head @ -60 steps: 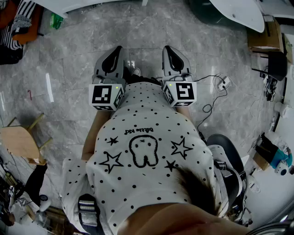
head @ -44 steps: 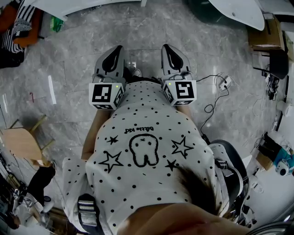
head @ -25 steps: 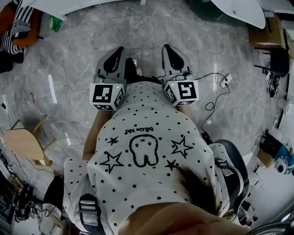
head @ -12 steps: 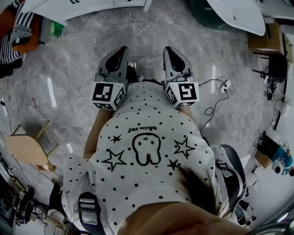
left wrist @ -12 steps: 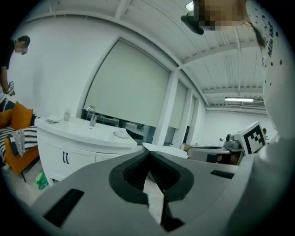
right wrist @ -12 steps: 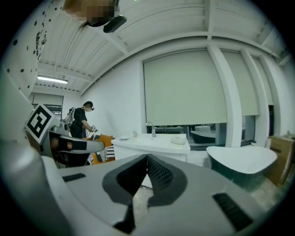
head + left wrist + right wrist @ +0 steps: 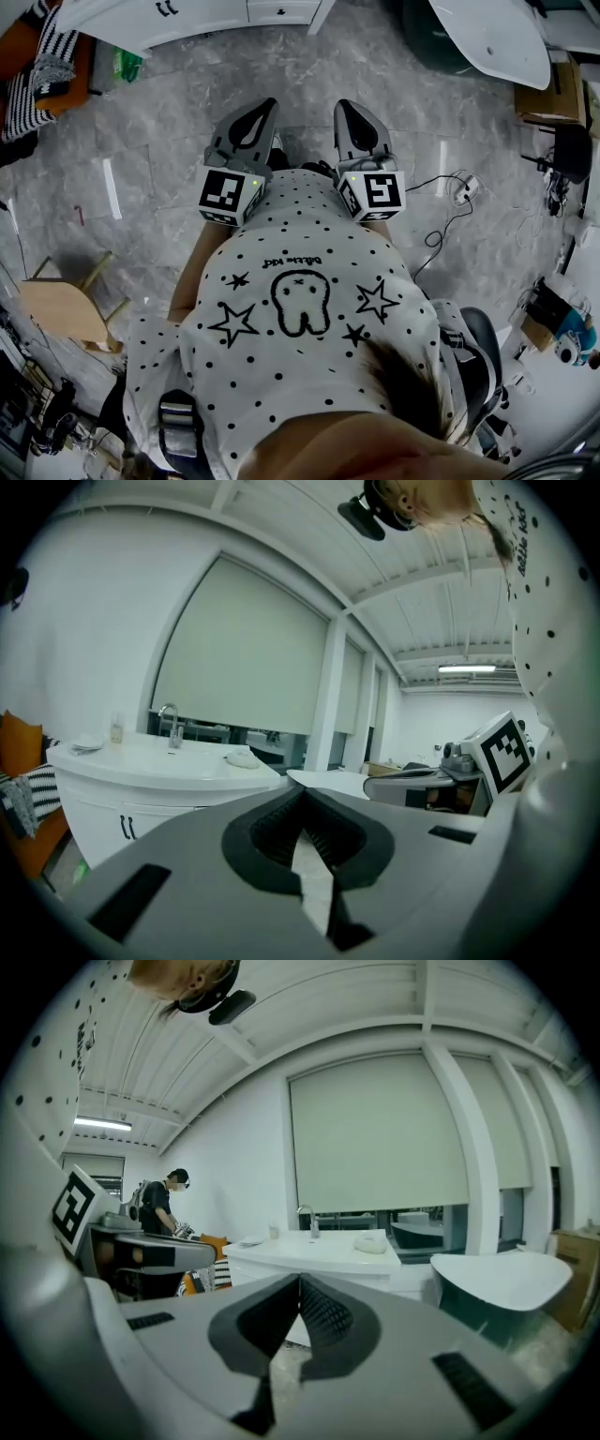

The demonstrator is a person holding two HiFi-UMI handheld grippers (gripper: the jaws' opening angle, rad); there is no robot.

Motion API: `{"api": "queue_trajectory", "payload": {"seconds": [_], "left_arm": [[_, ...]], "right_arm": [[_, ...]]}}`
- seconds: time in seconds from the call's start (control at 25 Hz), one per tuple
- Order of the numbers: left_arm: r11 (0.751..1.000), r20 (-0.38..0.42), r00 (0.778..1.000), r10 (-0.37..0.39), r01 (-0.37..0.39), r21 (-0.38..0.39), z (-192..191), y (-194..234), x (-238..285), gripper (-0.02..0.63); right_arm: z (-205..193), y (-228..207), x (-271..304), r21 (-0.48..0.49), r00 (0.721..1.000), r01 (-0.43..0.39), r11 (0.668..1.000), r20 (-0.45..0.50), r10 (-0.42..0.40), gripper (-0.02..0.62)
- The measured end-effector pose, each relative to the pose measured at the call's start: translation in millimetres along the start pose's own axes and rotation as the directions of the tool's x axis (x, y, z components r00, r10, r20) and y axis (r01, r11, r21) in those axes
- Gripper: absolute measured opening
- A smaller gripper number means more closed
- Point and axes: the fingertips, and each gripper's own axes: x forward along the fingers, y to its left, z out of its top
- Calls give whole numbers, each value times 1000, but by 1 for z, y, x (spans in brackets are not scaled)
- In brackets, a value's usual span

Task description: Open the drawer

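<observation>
A white vanity cabinet (image 7: 178,21) stands at the top of the head view, with a drawer front (image 7: 281,11) bearing a small dark handle. In the left gripper view the cabinet (image 7: 141,803) carries a basin and a tap (image 7: 170,726). My left gripper (image 7: 266,105) and right gripper (image 7: 343,107) are held side by side above the grey floor, short of the cabinet. Both point towards it. In their own views the left gripper (image 7: 302,803) and the right gripper (image 7: 298,1290) are shut with nothing between their jaws.
A wooden stool (image 7: 58,309) stands at the left. A cable and power strip (image 7: 457,187) lie on the floor to the right. A curved white table (image 7: 497,37), a cardboard box (image 7: 548,89) and a swivel chair (image 7: 478,342) stand at the right. A person (image 7: 161,1206) works far off.
Both grippers have moved forward across the floor, and the white cabinet with its drawer has come into view at the top. The jaws stay shut.
</observation>
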Motion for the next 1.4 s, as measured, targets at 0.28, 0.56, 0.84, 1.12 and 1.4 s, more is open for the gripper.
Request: {"api": "queue_trajectory", "payload": {"seconds": [0.28,0.56,0.84,1.12,1.4], "left_arm": [[999,-43,999,-10,8,-32,-5,25,4,5],[999,-57,998,4,-7,-53,-8,36,23,5],[996,-38,997,66,-68,-55,7,48,57,5],[990,-30,993,118,-120,-69,18,60,93,5],[982,18,986,163,-160,-98,30,69,123,5]], "right_arm": [[-2,2,23,30,1000,21,999,-11,-21,14],[-2,-8,39,29,1000,3,1000,-20,-2,14],[19,-41,66,11,1000,-28,1000,-6,28,14],[34,-70,101,-24,997,-82,996,-2,82,14],[42,-103,117,-19,996,-82,996,19,82,14]]}}
